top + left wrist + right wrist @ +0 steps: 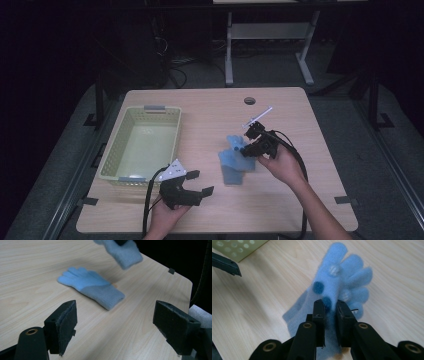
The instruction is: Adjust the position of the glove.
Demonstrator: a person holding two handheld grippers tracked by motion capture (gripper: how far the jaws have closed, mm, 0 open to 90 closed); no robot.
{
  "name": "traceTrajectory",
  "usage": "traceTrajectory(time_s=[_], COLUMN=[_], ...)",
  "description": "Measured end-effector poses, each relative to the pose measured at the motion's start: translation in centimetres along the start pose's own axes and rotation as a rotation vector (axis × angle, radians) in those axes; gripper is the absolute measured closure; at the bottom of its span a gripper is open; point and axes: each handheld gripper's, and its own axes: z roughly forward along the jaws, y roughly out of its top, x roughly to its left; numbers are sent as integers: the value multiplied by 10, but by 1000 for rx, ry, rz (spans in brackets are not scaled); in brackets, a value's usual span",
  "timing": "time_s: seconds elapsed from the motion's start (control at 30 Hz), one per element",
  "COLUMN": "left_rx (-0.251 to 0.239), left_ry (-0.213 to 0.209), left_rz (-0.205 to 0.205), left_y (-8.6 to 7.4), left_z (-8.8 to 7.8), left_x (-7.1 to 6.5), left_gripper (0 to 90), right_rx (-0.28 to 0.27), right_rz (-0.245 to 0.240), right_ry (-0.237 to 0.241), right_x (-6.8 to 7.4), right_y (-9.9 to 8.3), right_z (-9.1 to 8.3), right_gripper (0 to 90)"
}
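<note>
Right claw (330, 308) was pinching a light blue glove (337, 287) with darker and paler dots; the fabric sat squeezed between the two jaws, with the fingers fanned out beyond them. In the high view this right claw (248, 150) held the dotted glove (234, 167) at mid-surface, the glove blurred and hanging toward the wood.

A second blue glove (91, 286), grey-blue at the cuff, lay flat on the surface (30, 262), fingers pointing away from the cuff. In the left gripper view the held glove's cuff (123, 253) hung above and beyond it, apart from it.

Left claw (200, 182) was spread wide with nothing between its jaws, near the front edge of the surface, just beside a pale green basket (116, 150). A thin white pen-like stick (257, 117) lay behind the right claw.
</note>
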Motion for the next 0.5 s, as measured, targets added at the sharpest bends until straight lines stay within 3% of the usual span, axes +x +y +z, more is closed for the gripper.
traceTrajectory(time_s=[0.5], left_rx=[-4], left_ry=[9], left_rz=[-1], left_y=[0], left_z=[-1], left_x=[1], left_gripper=[192], right_rx=[19], right_rz=[20], right_ry=[35], right_x=[10], right_y=[2], right_z=[29], right_gripper=[793])
